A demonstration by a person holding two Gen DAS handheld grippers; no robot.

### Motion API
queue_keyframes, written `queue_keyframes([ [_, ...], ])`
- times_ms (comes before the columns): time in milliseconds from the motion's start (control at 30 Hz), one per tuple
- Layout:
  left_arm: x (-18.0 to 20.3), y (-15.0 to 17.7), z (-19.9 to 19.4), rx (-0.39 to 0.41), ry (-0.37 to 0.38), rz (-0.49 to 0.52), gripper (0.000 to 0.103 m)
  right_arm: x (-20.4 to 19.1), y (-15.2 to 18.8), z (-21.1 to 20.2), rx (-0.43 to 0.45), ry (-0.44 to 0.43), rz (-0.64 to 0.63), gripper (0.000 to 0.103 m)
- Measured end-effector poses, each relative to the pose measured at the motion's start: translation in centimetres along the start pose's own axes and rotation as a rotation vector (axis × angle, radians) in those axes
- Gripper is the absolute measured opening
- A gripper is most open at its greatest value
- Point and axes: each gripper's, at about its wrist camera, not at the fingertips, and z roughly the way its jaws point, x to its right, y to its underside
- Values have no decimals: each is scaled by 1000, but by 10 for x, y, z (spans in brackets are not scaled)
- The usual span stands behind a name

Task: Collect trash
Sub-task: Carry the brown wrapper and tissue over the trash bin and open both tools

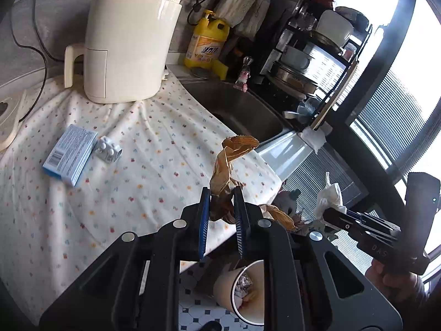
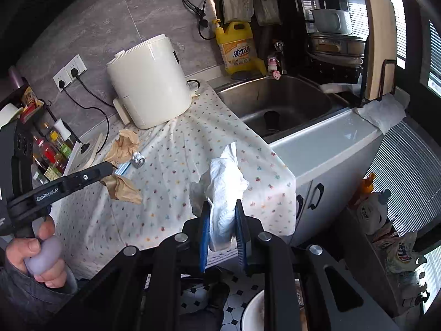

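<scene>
The left tongs grip crumpled brown paper; the right tongs grip a white tissue, both near the tabletop edge above a bin.

Crumpled tan-brown paper, between blue ribbed pads. Crumpled white tissue, between matching blue pads. White cotton cloth beyond the jaws: small multicolour floral print. Cream plastic appliance. Pale blue cardboard box. Yellow detergent bottle. Floor below the jaws: white tiles, black diamonds.
</scene>
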Motion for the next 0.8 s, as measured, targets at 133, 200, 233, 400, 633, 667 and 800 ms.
queue_keyframes([
  [133, 11, 31, -19, -6, -38, -23, 17, 19, 36, -10, -34, 5, 12, 17],
  [200, 16, 45, -28, -10, -57, -28, 18, 25, 52, -12, -53, -1, 12, 17],
  [233, 18, 50, -31, -12, -65, -28, 17, 28, 60, -12, -62, -2, 10, 17],
  [400, 29, 76, -46, -10, -99, -44, 17, 42, 91, -9, -116, -11, 14, 17],
  [633, 50, 109, -53, -41, -105, -49, 17, 64, 120, -11, -160, -1, 52, 17],
  [667, 54, 113, -53, -45, -102, -44, 17, 68, 124, -12, -164, 0, 61, 17],
  [800, 64, 129, -47, -68, -78, -47, 17, 87, 142, -9, -197, 22, 97, 17],
])
